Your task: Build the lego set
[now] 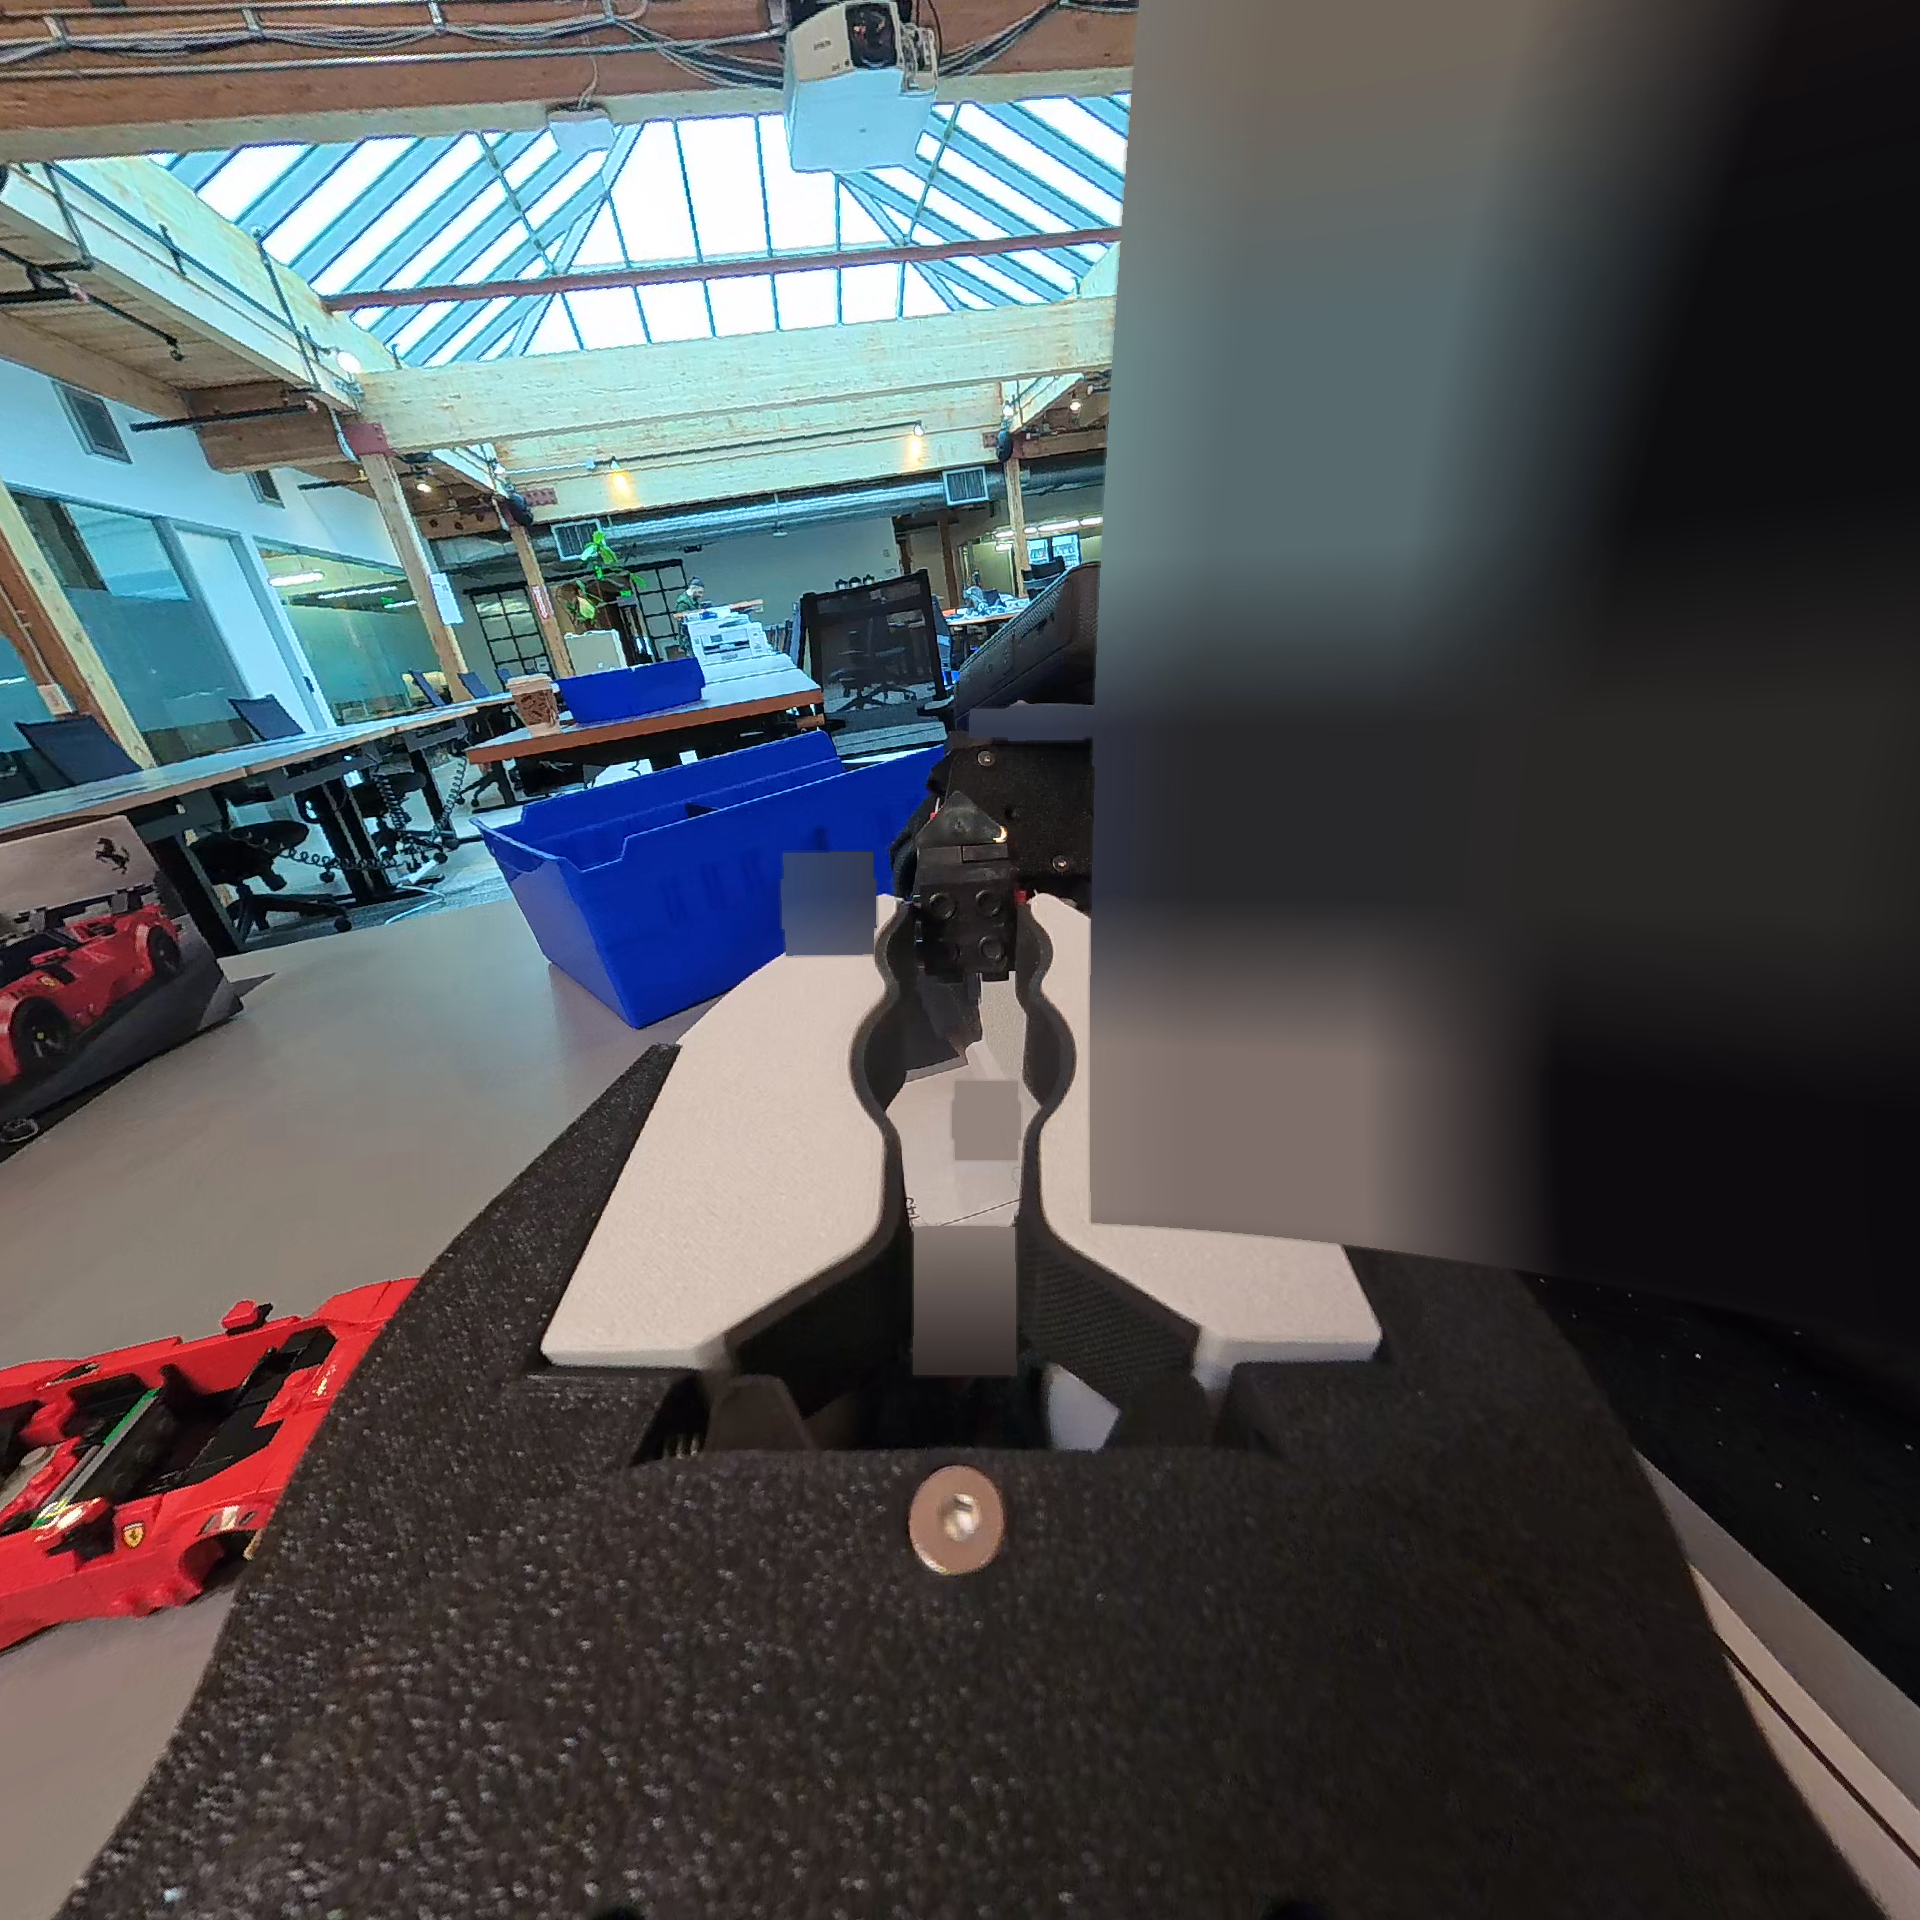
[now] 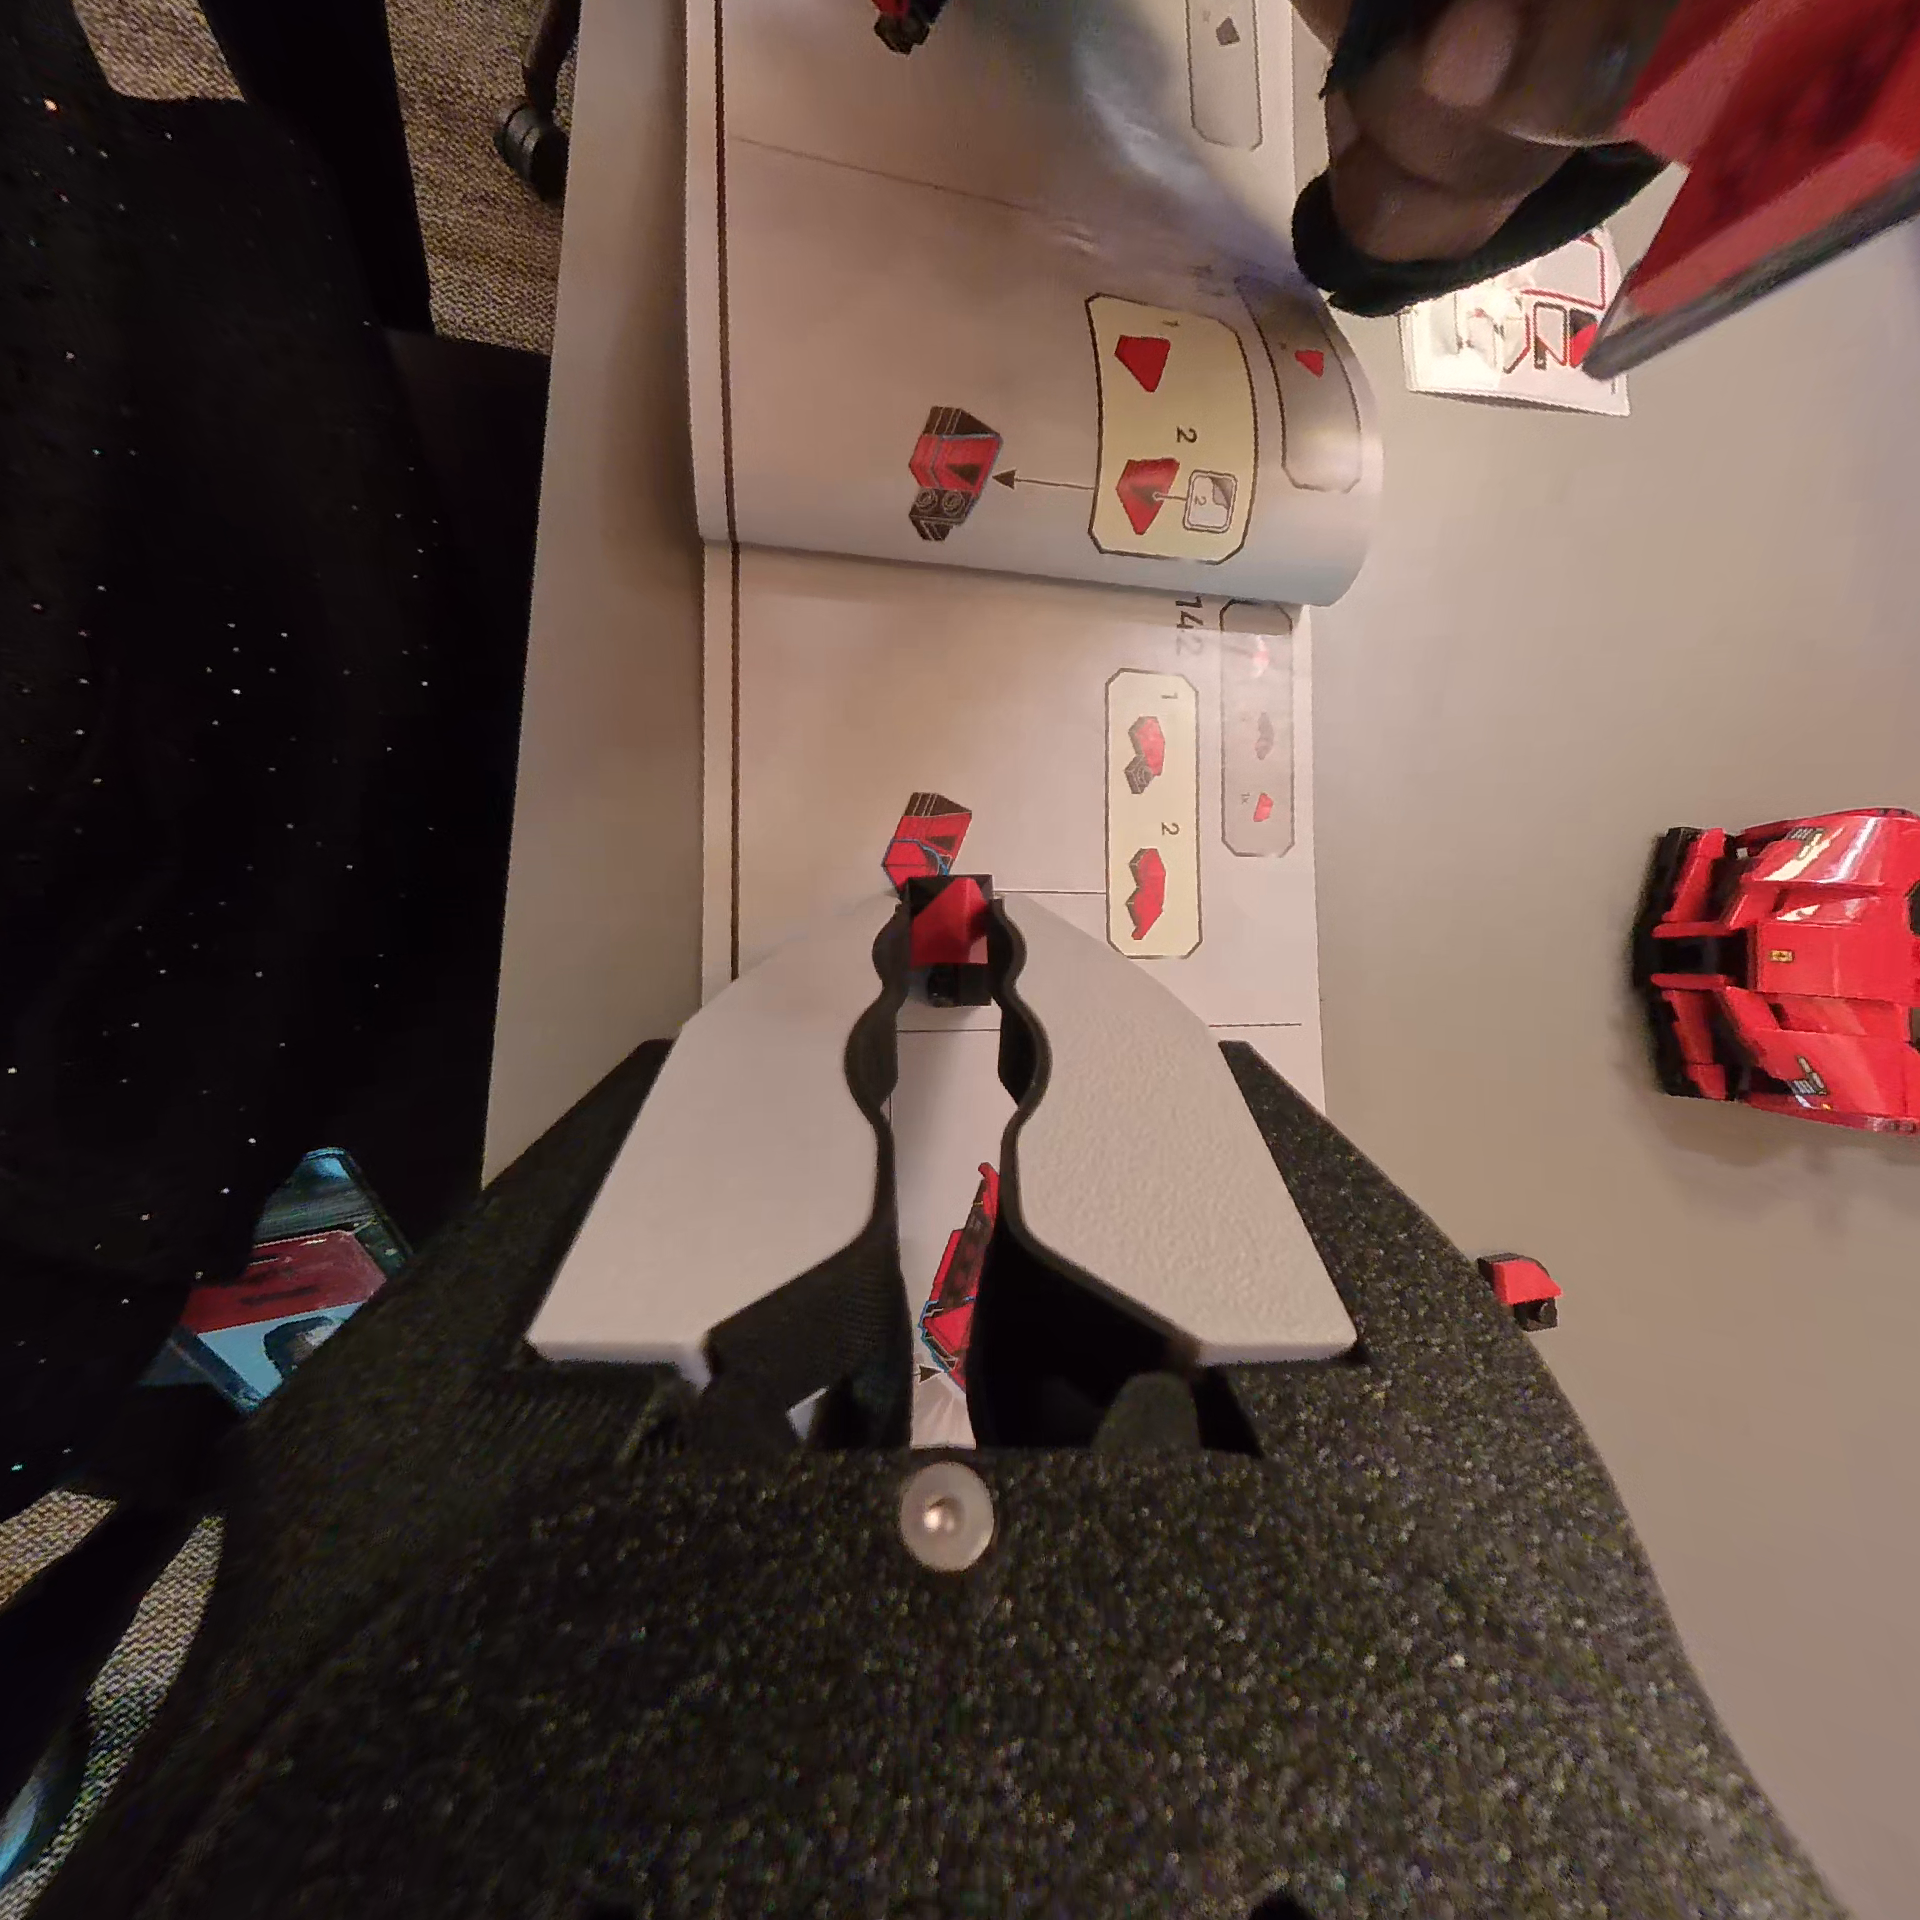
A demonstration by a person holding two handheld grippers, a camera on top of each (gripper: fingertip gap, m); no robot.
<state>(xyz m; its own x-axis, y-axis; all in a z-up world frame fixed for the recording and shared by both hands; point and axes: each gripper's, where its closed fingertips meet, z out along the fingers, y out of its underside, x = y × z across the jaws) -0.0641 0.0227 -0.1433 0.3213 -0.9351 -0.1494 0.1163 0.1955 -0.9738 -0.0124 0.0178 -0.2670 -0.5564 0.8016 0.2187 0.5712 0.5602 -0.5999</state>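
Left wrist view first, and we see our left claw (image 1: 961, 935) raised off the table, clenched on a small black studded lego piece (image 1: 964, 928) pinched right at its tips. Just beyond the tips, another dark gripper body (image 1: 1013, 805) sits close against that piece, though we cannot tell whether they touch. Ahead and left of the claw, a blue bin (image 1: 665, 894) stands on the grey table (image 1: 343, 1101). Down to the left, near the claw's base, the red lego car (image 1: 156, 1455) lies on the table, partly built with its dark insides showing. Farther left, the lego box (image 1: 88, 956) stands propped at the table's edge.

Over to the right wrist view, and we look straight down. Our right claw (image 2: 948, 940) is clenched on a small red and black lego piece (image 2: 948, 935), held at the tips above the open instruction booklet (image 2: 997, 644). The booklet spreads out ahead of the claw and under it. Well off to the right, the red lego car (image 2: 1797, 977) rests on the table (image 2: 1507, 727). Right of the claw's base, a small red and black brick (image 2: 1520, 1286) lies loose. Far ahead to the right, a gloved hand (image 2: 1455, 156) hovers over the booklet's far page.
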